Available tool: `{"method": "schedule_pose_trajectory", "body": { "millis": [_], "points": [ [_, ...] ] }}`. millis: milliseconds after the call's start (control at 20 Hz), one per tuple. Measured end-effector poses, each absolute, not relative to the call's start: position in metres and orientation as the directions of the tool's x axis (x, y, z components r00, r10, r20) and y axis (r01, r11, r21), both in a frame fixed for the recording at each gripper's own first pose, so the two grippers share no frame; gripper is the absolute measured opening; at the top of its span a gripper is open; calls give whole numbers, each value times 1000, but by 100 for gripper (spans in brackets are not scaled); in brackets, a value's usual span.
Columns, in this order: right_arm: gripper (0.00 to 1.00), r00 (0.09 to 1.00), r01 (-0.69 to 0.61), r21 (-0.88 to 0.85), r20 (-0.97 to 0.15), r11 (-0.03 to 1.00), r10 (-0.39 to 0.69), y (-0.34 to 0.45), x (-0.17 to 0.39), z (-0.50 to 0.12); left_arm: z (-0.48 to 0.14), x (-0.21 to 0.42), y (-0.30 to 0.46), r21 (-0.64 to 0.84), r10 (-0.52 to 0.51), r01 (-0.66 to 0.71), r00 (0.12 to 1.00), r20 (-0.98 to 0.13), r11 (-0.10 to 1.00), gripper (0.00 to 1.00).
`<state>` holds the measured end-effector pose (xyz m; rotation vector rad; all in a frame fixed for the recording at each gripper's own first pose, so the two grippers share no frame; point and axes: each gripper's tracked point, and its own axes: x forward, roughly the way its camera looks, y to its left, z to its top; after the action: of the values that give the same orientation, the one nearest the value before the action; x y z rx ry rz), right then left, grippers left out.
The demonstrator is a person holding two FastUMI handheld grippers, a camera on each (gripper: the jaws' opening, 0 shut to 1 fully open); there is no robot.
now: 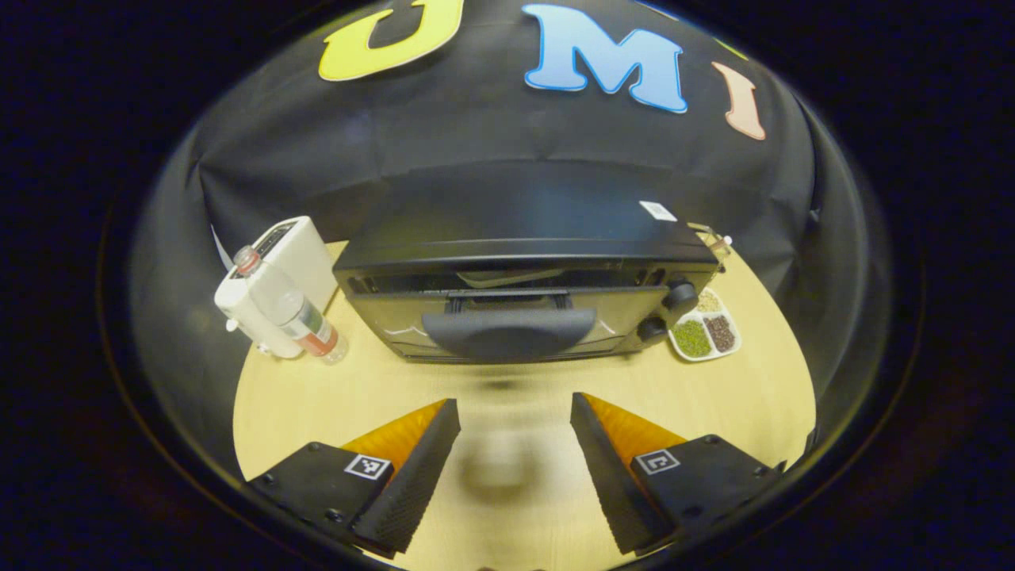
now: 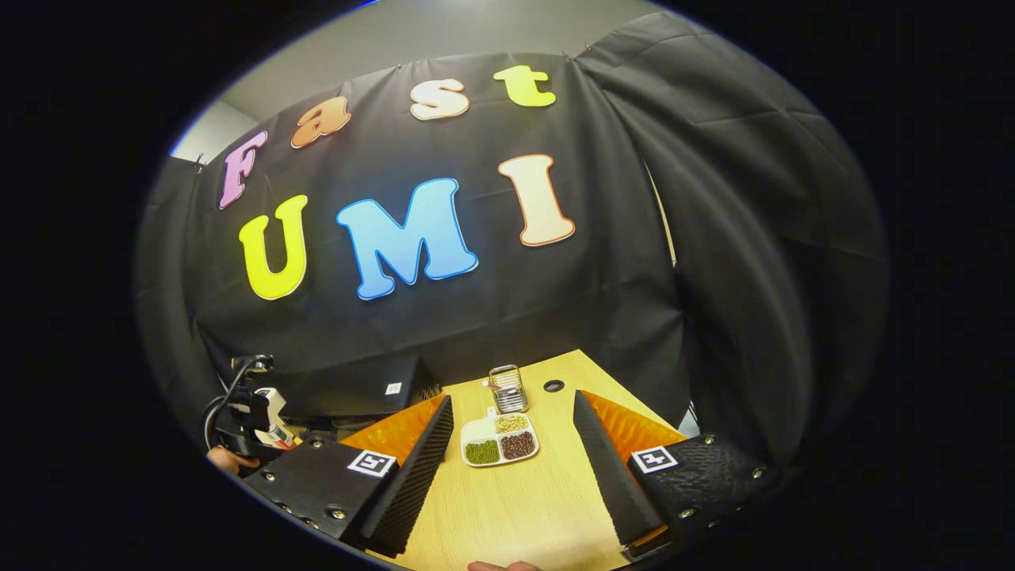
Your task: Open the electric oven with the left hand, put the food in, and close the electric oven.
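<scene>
An electric oven [image 1: 523, 305] sits at the centre of the left gripper view, its door appearing slightly ajar at the top, its broad handle [image 1: 507, 333] facing the camera. The left gripper [image 1: 515, 468], at the bottom of the frame, stands wide open and empty, lined up with the handle but well short of it, over the pale wooden table [image 1: 507, 396].

The step in hand looks to be the reach for the door. Doing it well likely means keeping the jaws spread, centring them on the handle, closing on its middle, then pulling out and down along the hinge's arc instead of straight back, so the oven does not slide.

At lower centre of the right gripper view, the right gripper [image 2: 511, 468] is likewise wide and holds nothing. Between its fingers lies a white divided dish [image 2: 499, 444] holding green, dark reddish and pale grains in separate compartments, with a small wire basket [image 2: 508, 388] just behind. At the left of the left gripper view, a clear bottle [image 1: 289, 305] leans against a white appliance [image 1: 289, 262]
</scene>
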<state>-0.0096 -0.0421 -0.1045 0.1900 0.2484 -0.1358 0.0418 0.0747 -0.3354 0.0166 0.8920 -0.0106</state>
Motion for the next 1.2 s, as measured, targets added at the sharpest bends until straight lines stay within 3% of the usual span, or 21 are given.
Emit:
{"method": "schedule_pose_trajectory", "body": {
  "millis": [200,350,400,500,550,700,850,900,1000,1050,1100,1200],
  "points": [
    [93,967,129,166,-240,978,-87,-44,1,-94,-268,35,64,-13,-28,25,770,-637,1000,96],
    [93,978,79,151,-202,985,-48,-38,10,-75,-197,28,57,-32,-13,-3,882,-472,999,92],
    [93,982,59,146,-186,987,-31,-34,15,-65,-173,21,55,-37,-6,-10,910,-413,999,95],
    [93,989,24,134,-151,991,-4,-28,21,-44,-122,9,49,-31,18,-28,954,-299,999,100],
    [92,991,4,133,-130,991,13,-22,23,-33,-96,6,47,-25,25,-32,969,-244,999,96],
    [92,996,-34,125,-79,992,44,-9,23,-4,-34,-8,38,-17,32,-35,991,-128,999,99],
    [93,996,-76,132,-30,988,81,12,15,21,11,-20,32,-31,28,-30,998,-61,999,100],
    [93,996,-83,129,-19,988,87,16,13,25,19,-24,34,-35,27,-29,999,-45,999,95],
    [87,995,-95,125,-3,988,96,26,7,31,28,-29,45,-25,34,-34,999,-13,999,99],
    [92,995,-96,124,2,988,97,31,6,34,27,-32,51,-19,36,-36,999,-13,999,99],
    [97,996,-94,120,5,988,94,35,3,34,23,-32,55,-20,34,-35,999,-22,999,92],
    [92,996,-84,111,8,990,83,41,0,35,16,-32,66,-22,28,-29,999,-35,999,95]
  ]
}}
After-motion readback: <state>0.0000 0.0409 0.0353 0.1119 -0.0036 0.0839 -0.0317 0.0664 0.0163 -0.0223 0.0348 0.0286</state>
